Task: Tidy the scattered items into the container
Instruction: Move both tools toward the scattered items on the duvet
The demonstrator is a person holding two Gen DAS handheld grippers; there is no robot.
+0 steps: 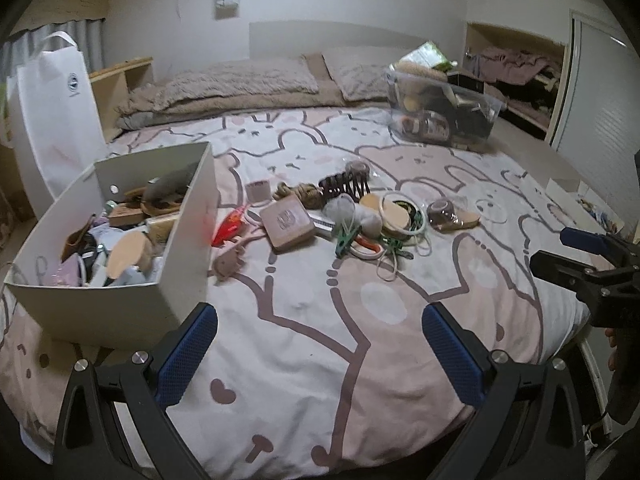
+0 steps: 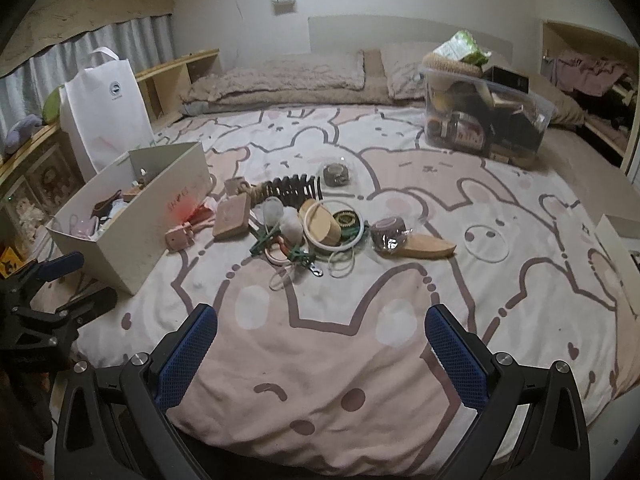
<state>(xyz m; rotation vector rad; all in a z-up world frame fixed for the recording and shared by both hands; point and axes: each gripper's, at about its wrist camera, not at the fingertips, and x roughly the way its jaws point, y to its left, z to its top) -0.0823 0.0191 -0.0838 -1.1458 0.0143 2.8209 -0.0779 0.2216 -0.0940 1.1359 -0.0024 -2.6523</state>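
Note:
A white open box (image 1: 188,236) (image 2: 160,216) holding several small items sits on the bed's left side. Scattered to its right lie a brown square case (image 1: 287,222) (image 2: 231,216), a black hair claw (image 1: 344,186) (image 2: 294,189), grey pompoms (image 1: 352,212) (image 2: 282,218), a round wooden disc (image 1: 394,212) (image 2: 320,220), a green clip (image 1: 346,238) and white hoops (image 2: 336,232). My left gripper (image 1: 320,344) hovers open over the near bedspread, nothing between its blue pads. My right gripper (image 2: 322,344) is likewise open and short of the pile.
A clear plastic bin (image 1: 444,110) (image 2: 484,116) full of things stands at the bed's far right. A white shopping bag (image 1: 54,120) (image 2: 106,112) leans behind the box. Pillows (image 1: 240,80) line the headboard. Open bedspread (image 2: 320,380) lies between grippers and pile.

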